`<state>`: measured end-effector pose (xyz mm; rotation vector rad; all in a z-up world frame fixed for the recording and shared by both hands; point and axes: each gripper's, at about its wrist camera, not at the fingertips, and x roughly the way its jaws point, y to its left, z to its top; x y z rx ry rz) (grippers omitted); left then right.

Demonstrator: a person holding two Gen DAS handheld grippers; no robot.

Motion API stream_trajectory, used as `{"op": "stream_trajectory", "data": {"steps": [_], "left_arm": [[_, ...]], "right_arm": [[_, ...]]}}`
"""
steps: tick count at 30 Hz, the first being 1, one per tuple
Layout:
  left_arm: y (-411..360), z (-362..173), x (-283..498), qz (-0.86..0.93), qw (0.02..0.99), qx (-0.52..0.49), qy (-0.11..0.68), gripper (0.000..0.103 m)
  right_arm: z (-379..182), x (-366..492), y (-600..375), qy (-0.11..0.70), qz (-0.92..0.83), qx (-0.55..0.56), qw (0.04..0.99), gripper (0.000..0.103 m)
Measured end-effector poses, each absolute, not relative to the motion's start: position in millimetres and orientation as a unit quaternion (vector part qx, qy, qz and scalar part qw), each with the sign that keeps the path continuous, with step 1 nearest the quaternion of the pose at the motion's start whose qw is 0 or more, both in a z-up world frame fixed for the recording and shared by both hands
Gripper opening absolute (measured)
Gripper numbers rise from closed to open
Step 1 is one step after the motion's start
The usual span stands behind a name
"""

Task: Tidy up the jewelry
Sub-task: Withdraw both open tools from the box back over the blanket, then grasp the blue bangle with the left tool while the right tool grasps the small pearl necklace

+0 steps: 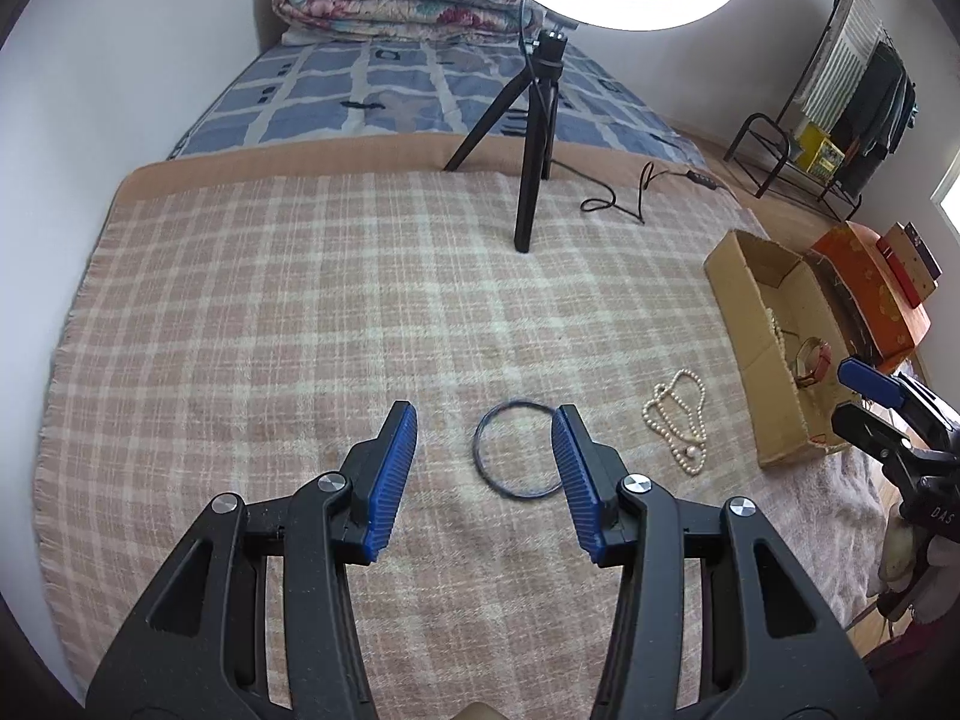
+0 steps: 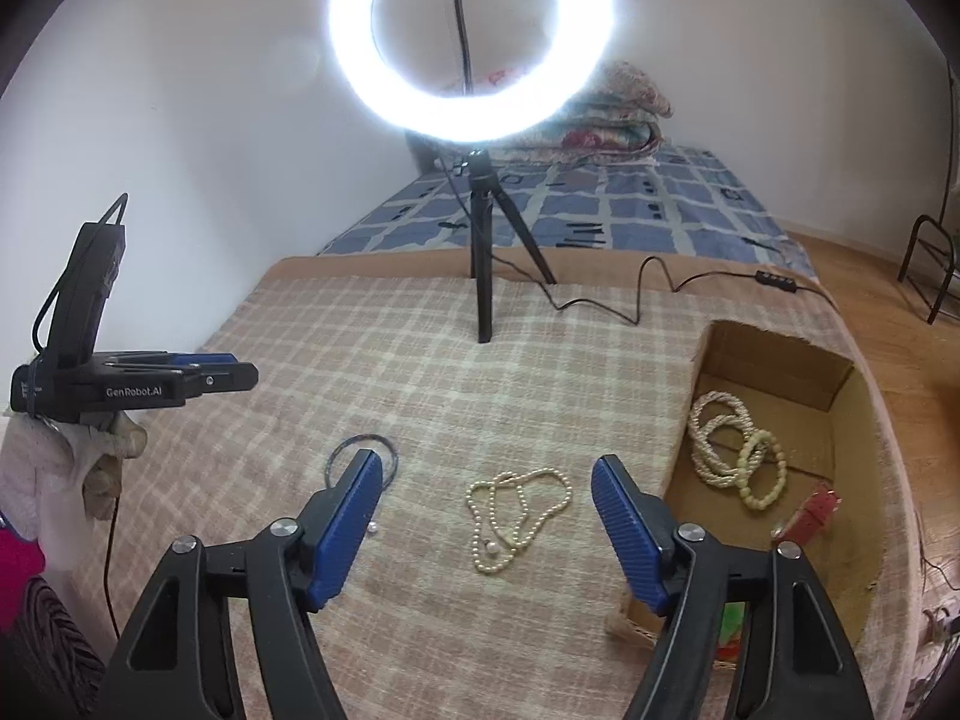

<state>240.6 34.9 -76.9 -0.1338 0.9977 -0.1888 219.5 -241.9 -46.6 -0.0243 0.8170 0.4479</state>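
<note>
A thin dark blue bangle lies on the plaid blanket just ahead of my open, empty left gripper; it also shows in the right wrist view. A pearl necklace lies to its right and sits between the tips of my open, empty right gripper, where it shows clearly. A cardboard box at the right holds pearl bracelets and a red-strapped watch. The right gripper shows at the box's near end in the left wrist view.
A ring light on a black tripod stands at the back of the blanket, its cable trailing right. A small loose pearl lies by my right gripper's left finger. An orange box sits beyond the cardboard box.
</note>
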Motion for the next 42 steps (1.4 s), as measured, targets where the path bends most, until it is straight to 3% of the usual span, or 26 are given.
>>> {"op": "stream_trajectory", "data": {"steps": [19, 28, 40, 42], "left_arm": [[27.4, -144.8, 263.8, -0.097, 0.822, -0.090, 0.554, 0.048], [21.9, -160.6, 274.9, -0.092, 0.812, -0.096, 0.568, 0.046], [25.9, -178.7, 287.6, -0.087, 0.801, -0.106, 0.583, 0.046], [24.6, -181.4, 289.2, -0.085, 0.800, -0.099, 0.585, 0.041]], "right_arm": [[-125.6, 271.5, -217.9, 0.521, 0.216, 0.027, 0.825, 0.041], [-140.9, 289.8, -208.5, 0.541, 0.211, 0.025, 0.814, 0.037], [-159.0, 295.7, -177.3, 0.560, 0.193, -0.059, 0.804, 0.036], [-161.8, 297.1, -175.8, 0.563, 0.190, -0.064, 0.802, 0.037]]}}
